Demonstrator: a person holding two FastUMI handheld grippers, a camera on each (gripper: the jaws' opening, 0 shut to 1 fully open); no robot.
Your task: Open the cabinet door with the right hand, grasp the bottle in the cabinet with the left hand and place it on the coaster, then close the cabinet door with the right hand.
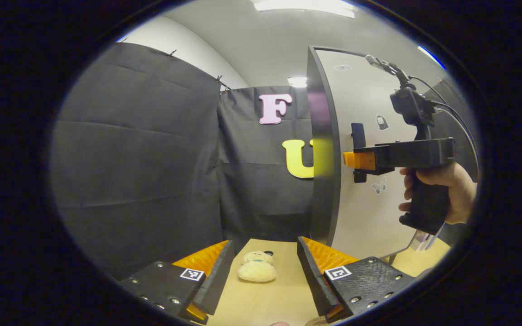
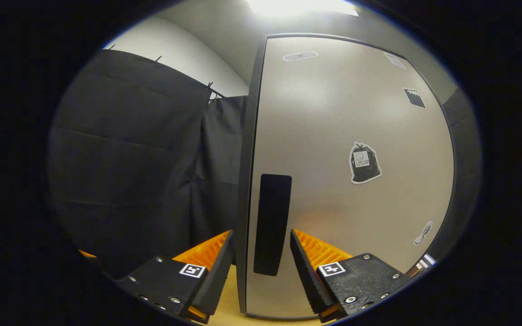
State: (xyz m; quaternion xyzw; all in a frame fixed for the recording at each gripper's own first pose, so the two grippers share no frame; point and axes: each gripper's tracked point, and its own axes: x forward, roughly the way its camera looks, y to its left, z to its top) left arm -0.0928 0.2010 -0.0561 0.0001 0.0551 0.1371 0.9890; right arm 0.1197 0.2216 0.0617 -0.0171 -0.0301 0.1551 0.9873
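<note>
At the cabinet door [image 2: 351,136] edge, right gripper [image 2: 261,253] jaws wide astride its handle [image 2: 271,224], left gripper [image 1: 265,267] jaws wide, plush toy [image 1: 256,267] at 6 o'clock on desk [image 1: 283,294].

The right gripper [image 2: 261,253] is gaping wide around the cabinet door [image 2: 347,149] edge, its dark handle [image 2: 271,224] standing between the fingers at six o'clock.

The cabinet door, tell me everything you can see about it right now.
The cabinet door is a tall flat panel, pale grey and matte, with a dark edge band. A dark vertical handle sits near its free edge, and small stickers dot the face. It stands upright on the wooden tabletop. The right gripper, jaws open, straddles the handle and edge; whether the fingers touch cannot be told.
</note>
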